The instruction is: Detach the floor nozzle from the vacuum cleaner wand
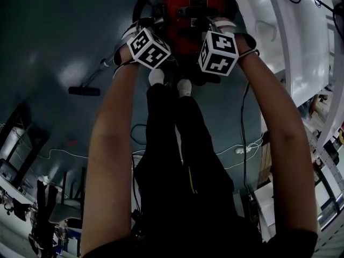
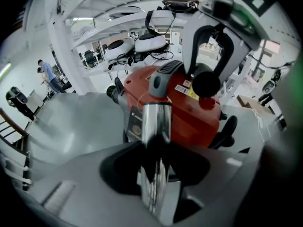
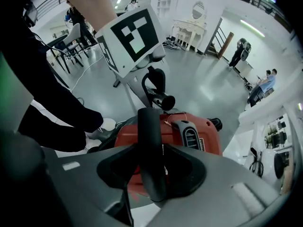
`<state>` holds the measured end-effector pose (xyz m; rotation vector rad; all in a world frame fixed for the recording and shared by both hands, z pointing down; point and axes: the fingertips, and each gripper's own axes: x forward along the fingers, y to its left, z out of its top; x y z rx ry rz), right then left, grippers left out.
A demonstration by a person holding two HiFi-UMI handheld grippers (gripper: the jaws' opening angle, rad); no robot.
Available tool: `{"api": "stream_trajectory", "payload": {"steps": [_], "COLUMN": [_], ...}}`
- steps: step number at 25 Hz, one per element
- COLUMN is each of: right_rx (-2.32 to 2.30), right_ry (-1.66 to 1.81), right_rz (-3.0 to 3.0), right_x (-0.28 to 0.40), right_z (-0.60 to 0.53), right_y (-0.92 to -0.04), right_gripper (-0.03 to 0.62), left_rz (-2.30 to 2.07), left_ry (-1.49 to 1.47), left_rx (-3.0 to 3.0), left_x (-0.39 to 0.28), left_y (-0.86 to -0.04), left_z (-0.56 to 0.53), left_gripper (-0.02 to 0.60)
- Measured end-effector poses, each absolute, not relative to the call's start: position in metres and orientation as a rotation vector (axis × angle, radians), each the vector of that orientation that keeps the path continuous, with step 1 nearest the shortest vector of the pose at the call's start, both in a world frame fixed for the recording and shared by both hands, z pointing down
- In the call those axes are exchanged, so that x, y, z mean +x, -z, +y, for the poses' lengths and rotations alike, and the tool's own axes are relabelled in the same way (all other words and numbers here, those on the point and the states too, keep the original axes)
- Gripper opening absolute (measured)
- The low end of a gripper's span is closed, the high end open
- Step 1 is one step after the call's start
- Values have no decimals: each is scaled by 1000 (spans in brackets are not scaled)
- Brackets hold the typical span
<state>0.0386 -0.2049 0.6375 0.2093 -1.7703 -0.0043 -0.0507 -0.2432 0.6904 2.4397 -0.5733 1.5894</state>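
Observation:
The red vacuum cleaner body (image 1: 193, 7) stands on the grey floor just beyond my shoes. A chrome wand (image 1: 102, 67) runs from it down-left to the black floor nozzle (image 1: 84, 91), which lies flat on the floor. My left gripper (image 1: 141, 34) points steeply down and is shut on the chrome wand (image 2: 154, 122), with the red body (image 2: 194, 115) right behind. My right gripper (image 1: 216, 35) is shut on a black curved tube (image 3: 149, 131) above the red body (image 3: 189, 131). Both marker cubes hide the jaws in the head view.
White furniture (image 1: 301, 36) lines the right side. Cables (image 1: 236, 150) trail over the floor near my legs. Dark chairs and equipment (image 1: 48, 198) stand at the lower left. Other people (image 3: 265, 82) sit far off.

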Motion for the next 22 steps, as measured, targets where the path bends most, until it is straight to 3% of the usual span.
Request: {"api": "stream_trajectory", "payload": {"steps": [9, 15, 19, 22], "right_rx": [405, 437, 517, 619], "right_ry": [-160, -170, -169, -225], "right_rz": [-1787, -1848, -1918, -1953], "right_x": [48, 28, 17, 17], "right_z": [-214, -198, -185, -176], "right_y": [-640, -632, -621, -610], "right_gripper": [209, 196, 157, 90], "left_rz": [-647, -751, -826, -841], "left_ry": [-1480, -1436, -1333, -1251], "left_rx": [2441, 2470, 2452, 2459], "left_x": [-32, -49, -54, -51], "left_y": [-685, -670, -653, -637], "left_z": [-256, -251, -243, -232], "left_gripper": [184, 164, 114, 65]}}
